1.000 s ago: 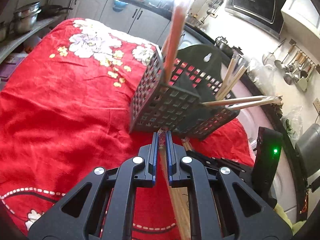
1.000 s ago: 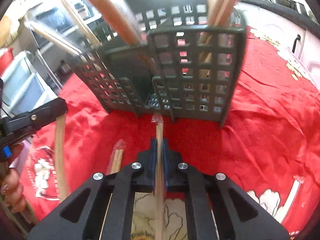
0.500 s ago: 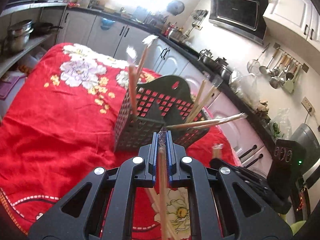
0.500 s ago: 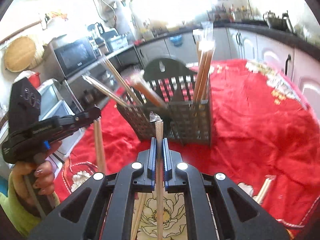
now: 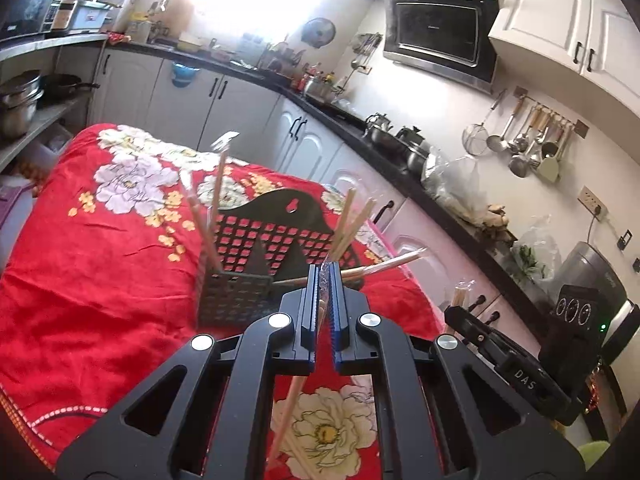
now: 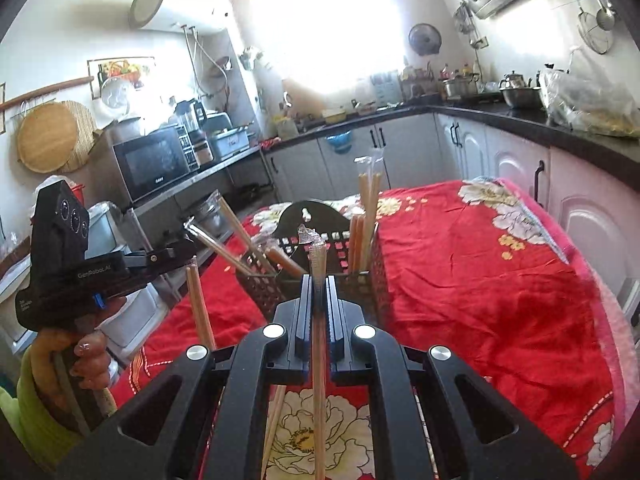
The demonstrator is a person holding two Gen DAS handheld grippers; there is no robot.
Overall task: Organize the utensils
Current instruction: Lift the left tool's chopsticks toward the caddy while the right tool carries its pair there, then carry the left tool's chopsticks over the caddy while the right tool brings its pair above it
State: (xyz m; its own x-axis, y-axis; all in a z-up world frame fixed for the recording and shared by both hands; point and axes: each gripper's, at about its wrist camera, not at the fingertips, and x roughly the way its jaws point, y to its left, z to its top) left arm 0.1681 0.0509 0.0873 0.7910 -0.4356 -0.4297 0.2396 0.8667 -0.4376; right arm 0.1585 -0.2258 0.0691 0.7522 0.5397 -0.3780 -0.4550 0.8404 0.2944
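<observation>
**Desk:** What's in front of you, biggest thing first?

**Me:** A table under a red cloth printed with white and yellow flowers (image 5: pixel 80 280). On it stands the dark plastic lattice utensil basket with an arched back plate (image 5: pixel 256 256). It sits upright, with several pairs of wrapped wooden chopsticks (image 6: pixel 370 220) leaning out of its compartments at different angles.

**Desk:** And your tongs?

**Me:** My left gripper (image 5: pixel 325 280) is pressed together on a pale wooden chopstick pair in a clear wrapper (image 5: pixel 292 400). The wrapper tip pokes out just past the fingertips, and the sticks hang down under the jaws above the cloth. From the right camera I see that gripper off to the left, in the person's hand (image 6: pixel 90 364), with the sticks slanting downward.

**Desk:** The right one?

**Me:** My right gripper (image 6: pixel 319 280) is clamped on a second wrapped wooden chopstick pair (image 6: pixel 319 380) — the crinkled wrapper end stands up between the fingertips, in line with the basket beyond. Both grippers are short of the basket, apart from it. One more loose pair (image 6: pixel 274 420) lies on the cloth below — I can't tell more.
</observation>
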